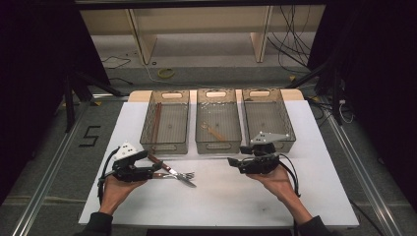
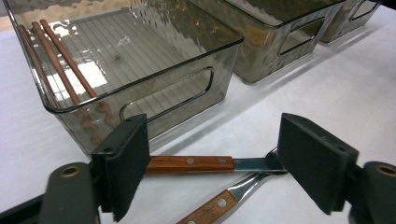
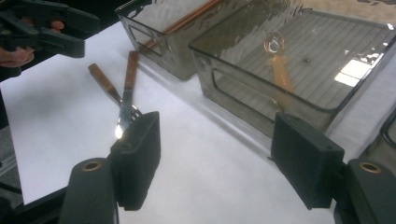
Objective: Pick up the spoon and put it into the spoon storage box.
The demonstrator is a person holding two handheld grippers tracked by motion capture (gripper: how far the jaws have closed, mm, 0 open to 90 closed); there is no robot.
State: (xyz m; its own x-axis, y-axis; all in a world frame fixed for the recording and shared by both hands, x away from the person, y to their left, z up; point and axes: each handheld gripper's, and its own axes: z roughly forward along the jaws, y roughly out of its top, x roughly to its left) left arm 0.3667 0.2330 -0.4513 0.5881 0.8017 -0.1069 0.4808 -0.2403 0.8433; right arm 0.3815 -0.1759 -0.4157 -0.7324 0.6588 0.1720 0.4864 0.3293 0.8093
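A knife (image 1: pixel 169 169) and a fork (image 1: pixel 182 175) with wooden handles lie crossed on the white table, in front of the left bin. My left gripper (image 1: pixel 156 167) sits at their handle ends, pointing right. In the left gripper view its jaws (image 2: pixel 219 154) stand open astride one wooden handle (image 2: pixel 189 164); the pads do not press on it. A second handle (image 2: pixel 210 207) lies just below. My right gripper (image 1: pixel 238 156) hovers in front of the middle bin, pointing left. It is open (image 3: pixel 215 154), with only bare table between the pads and the cutlery (image 3: pixel 125 88) farther off.
Three clear grey bins stand in a row at the back. The left bin (image 1: pixel 164 142) holds brown chopsticks (image 2: pixel 60 65). A wooden utensil (image 3: pixel 279 70) lies in the middle bin (image 1: pixel 219 143). The right bin (image 1: pixel 287 125) is beside my right gripper. The table's front edge is near.
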